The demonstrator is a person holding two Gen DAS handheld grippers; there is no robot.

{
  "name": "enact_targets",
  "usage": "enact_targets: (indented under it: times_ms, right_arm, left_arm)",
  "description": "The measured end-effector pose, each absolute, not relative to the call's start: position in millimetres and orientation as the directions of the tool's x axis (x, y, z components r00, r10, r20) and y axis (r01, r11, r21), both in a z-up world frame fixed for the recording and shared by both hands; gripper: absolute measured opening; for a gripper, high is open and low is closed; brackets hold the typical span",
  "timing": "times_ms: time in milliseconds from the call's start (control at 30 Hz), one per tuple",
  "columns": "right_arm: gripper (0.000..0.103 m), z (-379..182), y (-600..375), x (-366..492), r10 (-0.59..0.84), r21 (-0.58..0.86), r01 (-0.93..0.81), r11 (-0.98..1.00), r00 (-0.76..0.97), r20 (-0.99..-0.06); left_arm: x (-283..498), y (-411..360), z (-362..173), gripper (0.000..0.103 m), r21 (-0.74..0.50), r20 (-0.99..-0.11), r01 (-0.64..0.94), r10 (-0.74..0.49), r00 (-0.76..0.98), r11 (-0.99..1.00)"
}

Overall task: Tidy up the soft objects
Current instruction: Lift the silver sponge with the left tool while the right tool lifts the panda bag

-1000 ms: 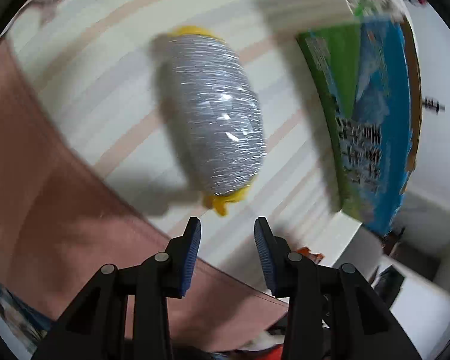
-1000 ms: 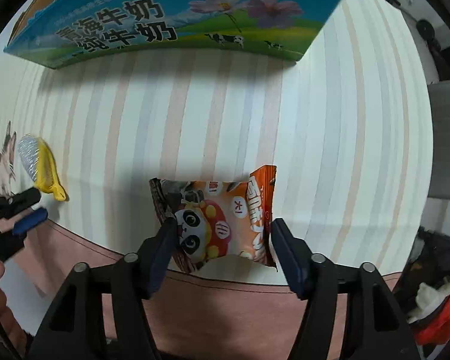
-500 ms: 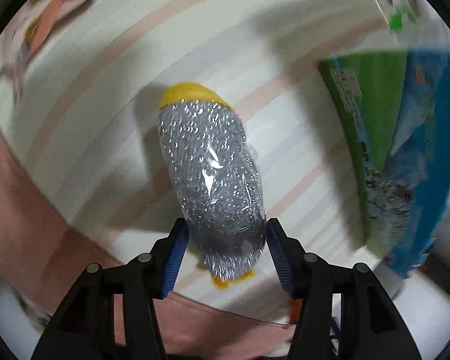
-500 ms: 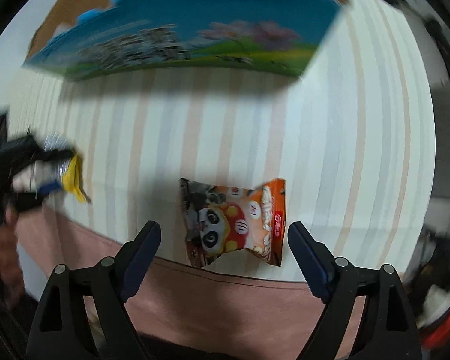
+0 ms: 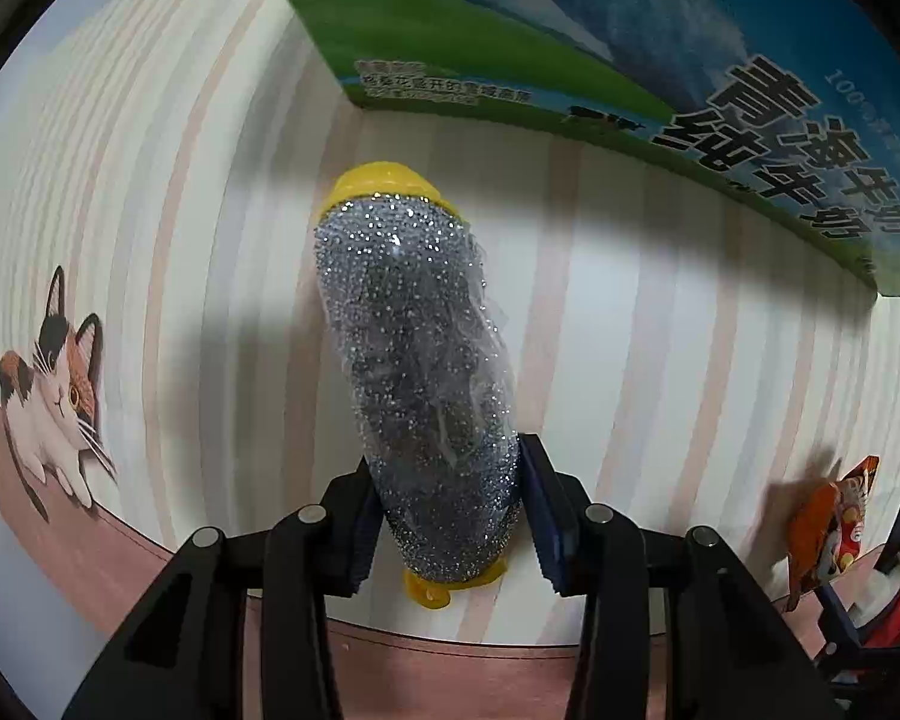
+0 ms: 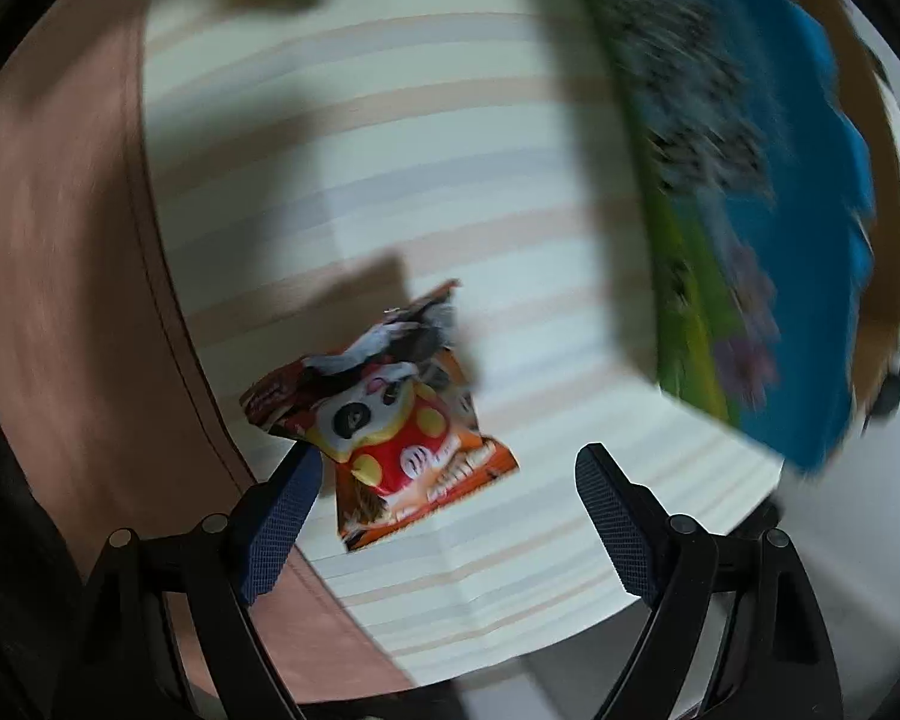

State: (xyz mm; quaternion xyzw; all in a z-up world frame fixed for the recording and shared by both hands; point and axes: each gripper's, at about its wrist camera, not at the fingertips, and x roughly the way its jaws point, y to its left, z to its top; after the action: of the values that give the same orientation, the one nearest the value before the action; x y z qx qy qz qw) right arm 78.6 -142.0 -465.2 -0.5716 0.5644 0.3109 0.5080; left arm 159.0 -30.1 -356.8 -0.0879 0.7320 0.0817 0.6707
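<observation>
In the left wrist view my left gripper (image 5: 450,510) is shut on a silver glittery scrubber with yellow ends (image 5: 417,360), which stands out ahead between the fingers over the striped cloth (image 5: 660,330). In the right wrist view my right gripper (image 6: 444,516) is open wide. An orange panda snack packet (image 6: 390,420) lies on the cloth (image 6: 390,180) just ahead, close to the left finger (image 6: 279,522). The packet also shows at the far right of the left wrist view (image 5: 828,528).
A blue and green milk carton box (image 5: 660,48) stands at the back of the cloth; it is blurred at the right of the right wrist view (image 6: 750,210). A cat picture (image 5: 48,396) is on the cloth's left. A pink border (image 6: 60,240) edges the cloth.
My left gripper moved onto the scrubber, shut on it and lifted it toward the box. My right gripper opened wider and swung, so its view is rotated and blurred.
</observation>
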Motion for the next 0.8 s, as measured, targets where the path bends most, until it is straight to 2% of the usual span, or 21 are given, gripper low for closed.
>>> enact_targets:
  times_ms: [200, 300, 533, 633, 800]
  right_arm:
    - [0.087, -491.4, -134.9, 79.2, -0.365, -0.188, -0.98, 0.065, 0.152, -0.919]
    - [0.062, -495.3, -137.7, 87.9, -0.353, -0.144, -0.981, 0.131, 0.09, -0.931]
    - [0.055, -482.2, -144.8, 114.8, -0.231, -0.033, -0.905, 0.425, -0.073, -0.97]
    - [0.05, -476.8, -158.8, 127.3, -0.144, 0.049, -0.783, 0.62, -0.175, -0.974]
    - [0.049, -464.3, -192.6, 140.6, 0.075, 0.213, -0.45, 0.867, -0.305, -0.95]
  left_arm:
    - [164.4, -39.9, -353.3, 0.039, -0.013, -0.996, -0.251, -0.035, -0.084, 0.968]
    - [151.1, -14.3, -353.3, 0.039, -0.014, -0.996, -0.251, -0.035, -0.081, 0.968]
    - [145.9, -13.8, -353.5, 0.038, -0.023, -0.996, -0.246, -0.043, -0.075, 0.969]
    - [142.6, -13.6, -347.6, 0.037, -0.041, -0.996, -0.255, -0.058, -0.061, 0.966]
    - [134.2, -15.4, -326.1, 0.037, -0.075, -0.997, -0.268, -0.075, 0.008, 0.961]
